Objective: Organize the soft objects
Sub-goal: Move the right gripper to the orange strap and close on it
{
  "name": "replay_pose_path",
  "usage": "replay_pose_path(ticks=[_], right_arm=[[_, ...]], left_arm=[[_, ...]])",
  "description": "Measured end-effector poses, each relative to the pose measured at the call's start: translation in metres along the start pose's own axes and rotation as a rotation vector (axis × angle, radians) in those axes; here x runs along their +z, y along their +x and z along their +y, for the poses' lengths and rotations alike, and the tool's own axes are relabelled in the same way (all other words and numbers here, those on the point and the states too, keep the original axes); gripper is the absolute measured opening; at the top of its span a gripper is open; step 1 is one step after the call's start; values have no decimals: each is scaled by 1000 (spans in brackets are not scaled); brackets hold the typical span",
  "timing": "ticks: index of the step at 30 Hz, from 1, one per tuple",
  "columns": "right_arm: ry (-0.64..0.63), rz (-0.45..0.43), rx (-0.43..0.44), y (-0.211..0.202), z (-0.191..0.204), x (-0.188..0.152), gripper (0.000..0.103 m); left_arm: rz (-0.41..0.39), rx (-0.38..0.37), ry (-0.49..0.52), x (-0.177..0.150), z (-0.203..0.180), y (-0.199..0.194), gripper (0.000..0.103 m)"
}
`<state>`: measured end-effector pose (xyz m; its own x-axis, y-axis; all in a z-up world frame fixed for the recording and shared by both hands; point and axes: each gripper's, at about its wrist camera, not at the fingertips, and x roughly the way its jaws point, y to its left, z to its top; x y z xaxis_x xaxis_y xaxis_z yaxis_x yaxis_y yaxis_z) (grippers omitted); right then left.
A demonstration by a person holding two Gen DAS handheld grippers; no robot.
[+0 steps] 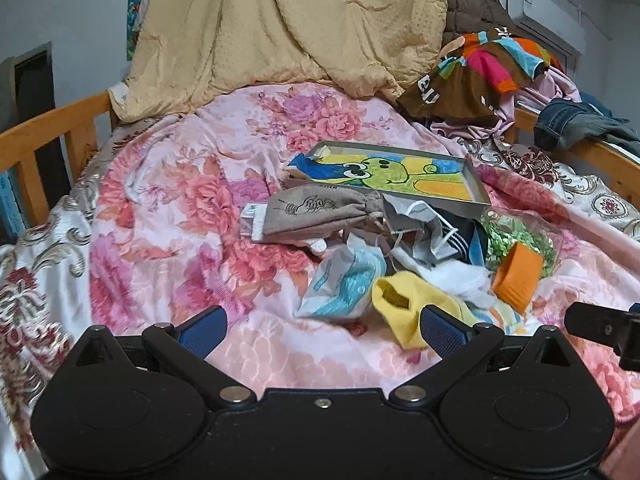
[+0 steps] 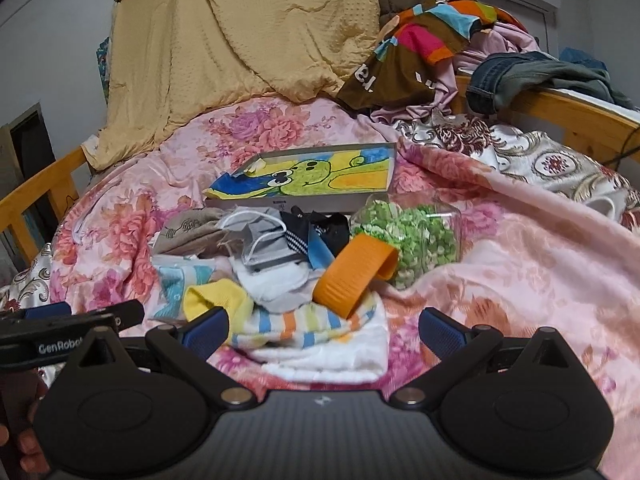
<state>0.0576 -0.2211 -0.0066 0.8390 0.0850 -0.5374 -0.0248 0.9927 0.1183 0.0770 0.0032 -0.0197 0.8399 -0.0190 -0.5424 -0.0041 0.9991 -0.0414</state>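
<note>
Clutter sits in one loose heap on the floral bedspread (image 1: 168,216), just in front of the shallow tray (image 2: 372,151) with the cartoon drawing, and both of your tools hover short of it with nothing in them. Your left gripper (image 1: 322,330) has its fingers spread wide and released; the yellow sock (image 1: 404,300) lies touching the inside of its right-hand pad. Your right gripper (image 2: 324,330) is equally released, fingers apart, straddling the striped towel (image 2: 320,334) at the near edge of the heap.

Trouble is likely to come from how tangled things are. The orange rubbery band (image 2: 352,276) rests on the striped towel, so lifting the towel would probably tip it off or drag it along. The grey face masks (image 2: 264,240) have loose ear loops that look ready to snag a neighbour, and the beige drawstring pouch (image 1: 312,214) overlaps a white packet beneath it. The clear bag of green pieces (image 2: 416,240) looks slippery and may slump or slide out of a shallow pinch. Thin fabric like the sock may also bunch, so closing low could catch the bedspread with it.

Your two tools are close together, the left one's side already showing at the edge of the right wrist view, so reaching for the same item risks a knock.
</note>
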Motion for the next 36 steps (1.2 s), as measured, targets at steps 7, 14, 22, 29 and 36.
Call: replay_pose_path(ticks=[7,14,22,29,36], right_arm=[[-110,-25,-31,22,10,13,103],[-128,13,-11,49,12,16,103],[-101,43,24,72,3,15,103],[-109,58,62,86,-1,23,103],[-108,79,38,105,-8,29,103]], left_arm=[[6,-12,-52,19,8,29,102],[16,-39,10,32,6,57,102],[16,-88,85,37,8,83,102],[-11,-196,212,31,8,87,102],[21,-247,227,22,11,100,102]])
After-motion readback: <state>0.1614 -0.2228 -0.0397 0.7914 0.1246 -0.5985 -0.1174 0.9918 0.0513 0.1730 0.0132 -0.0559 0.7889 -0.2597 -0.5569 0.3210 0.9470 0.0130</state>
